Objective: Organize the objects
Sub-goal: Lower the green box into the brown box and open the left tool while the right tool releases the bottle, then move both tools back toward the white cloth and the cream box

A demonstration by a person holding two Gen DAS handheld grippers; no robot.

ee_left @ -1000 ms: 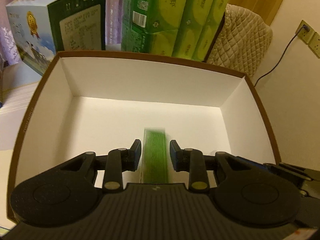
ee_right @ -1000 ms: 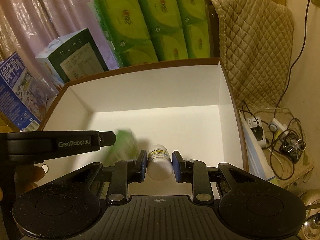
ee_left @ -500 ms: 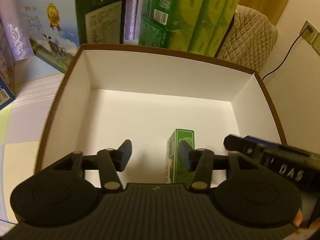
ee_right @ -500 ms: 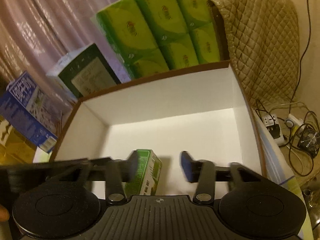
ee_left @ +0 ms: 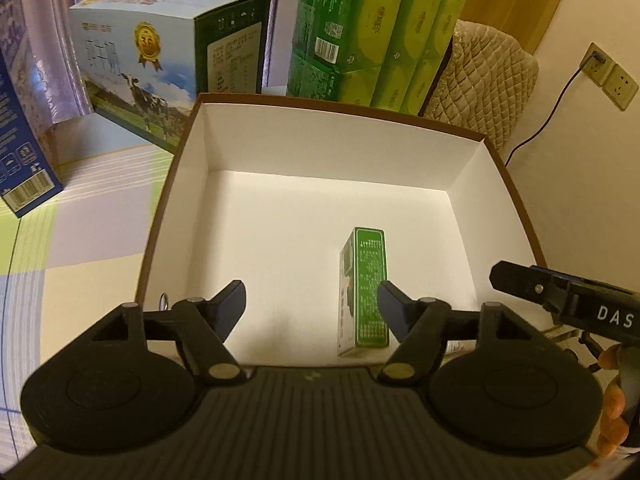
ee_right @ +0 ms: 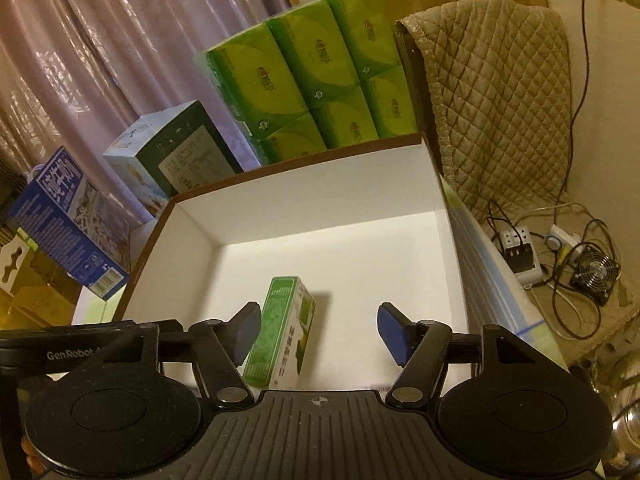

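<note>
A small green carton (ee_left: 364, 292) lies on the floor of a white box with a brown rim (ee_left: 340, 106), toward its near right. In the left wrist view my left gripper (ee_left: 311, 296) is open above the box's near edge, with the carton just inside its right finger. My right gripper (ee_right: 319, 320) is also open. The green carton (ee_right: 284, 336) lies by its left finger, inside the box (ee_right: 300, 168). Nothing is held between either pair of fingers. The right gripper's body (ee_left: 560, 300) and a hand (ee_left: 612, 400) show at the right.
Behind the box stand stacked green tissue packs (ee_left: 376, 36), a milk carton case (ee_left: 160, 64) and a blue box (ee_right: 64, 216). A quilted cover (ee_right: 492, 96) hangs at the right. Below it, off the table's right edge, lie a power strip (ee_right: 520, 252), a small fan (ee_right: 596, 276) and cables.
My left gripper let go of the green carton, opened and drew back. My right gripper opened too; the white bottle it held is out of sight now.
</note>
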